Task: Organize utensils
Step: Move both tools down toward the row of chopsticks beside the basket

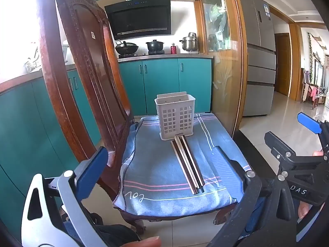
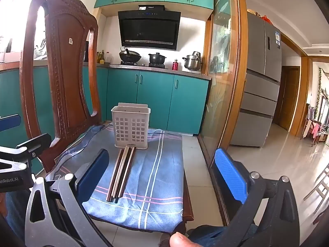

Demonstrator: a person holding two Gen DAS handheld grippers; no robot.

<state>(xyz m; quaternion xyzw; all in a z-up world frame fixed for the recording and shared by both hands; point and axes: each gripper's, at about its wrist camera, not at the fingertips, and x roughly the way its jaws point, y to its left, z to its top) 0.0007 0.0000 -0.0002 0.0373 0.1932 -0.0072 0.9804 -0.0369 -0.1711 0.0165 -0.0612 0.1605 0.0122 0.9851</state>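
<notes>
From the left wrist, the left tool (image 1: 162, 162) hangs wide open with nothing between its fingers, and straight ahead of it a bundle of chopsticks (image 1: 188, 163) lies flat on a blue striped cloth (image 1: 156, 177) that covers the seat of a carved wooden chair (image 1: 82, 78). Just beyond the chopsticks' far tips, touching or nearly so, stands a white slotted utensil holder (image 1: 175, 116), upright. I judge the task not yet begun: every chopstick visible is outside the holder, and all of them are left to be lifted and stood in it. This view alone shows the right tool (image 1: 308, 144) off to its right, held near and level with it, though its fingers are too cut off here to read its opening. From the right wrist, the right tool (image 2: 162, 173) is likewise spread wide and empty, with the chopsticks ahead and slightly left, close beside its left finger, and the holder beyond them. This view looks a little further down into the holder's mouth, where no utensil shows above the rim. It also shows the cloth's bare right half and part of the left tool's body at the left edge, but not the left tool's fingers.
</notes>
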